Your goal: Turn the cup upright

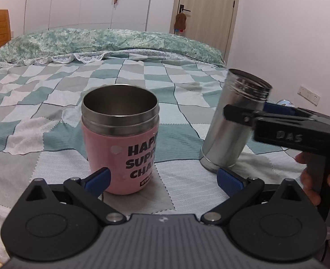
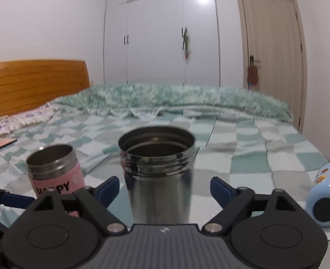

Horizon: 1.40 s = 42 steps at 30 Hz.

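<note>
Bed (image 2: 243, 148) quilt stretches beyond your wide-open left tool (image 1: 162, 179); your right tool (image 2: 165, 190), also wide, straddles the steel cup (image 2: 158, 174); wardrobe (image 2: 160, 33) ahead.

Both tongs spread wide, held low and level.

The left tongs (image 1: 162, 179) point forward with their blue-padded fingers (image 1: 97, 180) far apart, nothing pinched between them. The right tongs (image 2: 165, 189) are likewise parted, blue pads (image 2: 221, 190) standing off on either side with clear gaps. In the left wrist view the right tongs (image 1: 243, 114) reach in from the right edge, and the person's right hand (image 1: 310, 179) wraps the pistol-style handle below them, fingers curled around the grip.
</note>
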Motion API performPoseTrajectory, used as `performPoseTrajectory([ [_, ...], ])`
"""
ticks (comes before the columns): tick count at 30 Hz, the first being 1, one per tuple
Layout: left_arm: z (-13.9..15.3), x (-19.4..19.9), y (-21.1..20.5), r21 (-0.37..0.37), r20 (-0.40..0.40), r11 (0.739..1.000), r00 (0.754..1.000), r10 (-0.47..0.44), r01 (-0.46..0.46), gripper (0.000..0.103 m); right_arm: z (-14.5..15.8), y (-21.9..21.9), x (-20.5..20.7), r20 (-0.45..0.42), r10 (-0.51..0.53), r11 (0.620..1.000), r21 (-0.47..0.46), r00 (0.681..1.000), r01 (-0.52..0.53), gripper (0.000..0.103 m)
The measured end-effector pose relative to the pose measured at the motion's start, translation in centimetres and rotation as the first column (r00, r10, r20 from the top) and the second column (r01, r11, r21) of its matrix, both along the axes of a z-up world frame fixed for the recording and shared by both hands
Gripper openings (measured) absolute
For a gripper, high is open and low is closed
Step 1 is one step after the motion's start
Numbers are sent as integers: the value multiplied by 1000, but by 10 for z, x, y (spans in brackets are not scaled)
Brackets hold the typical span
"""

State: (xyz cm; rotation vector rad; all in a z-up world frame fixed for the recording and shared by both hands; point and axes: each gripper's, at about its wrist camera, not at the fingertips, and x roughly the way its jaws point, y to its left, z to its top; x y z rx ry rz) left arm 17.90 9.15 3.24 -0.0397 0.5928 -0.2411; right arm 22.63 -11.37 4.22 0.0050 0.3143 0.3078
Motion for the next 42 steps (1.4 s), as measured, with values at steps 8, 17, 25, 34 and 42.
performPoseTrajectory([
  [8, 16, -34, -9, -21, 65, 1000, 998, -17, 18, 103, 15, -34, -65, 160, -10, 1000, 29, 987, 6, 103],
  [17, 12, -104, -31, -53, 222, 998, 974, 39, -28, 103, 14, -70, -151, 276, -58, 998, 22, 959, 54, 103],
  [25, -19, -142, -57, -19, 367, 992, 922, 124, -125, 103, -17, -88, -188, 266, -101, 995, 5, 959, 103, 103],
  [34, -31, -160, -73, -4, 459, 984, 873, 162, -180, 103, -41, -98, -200, 258, -139, 990, 21, 956, 138, 103],
  [42, -33, -169, -80, 15, 489, 983, 859, 153, -183, 103, -43, -105, -203, 253, -167, 986, 38, 953, 163, 103],
])
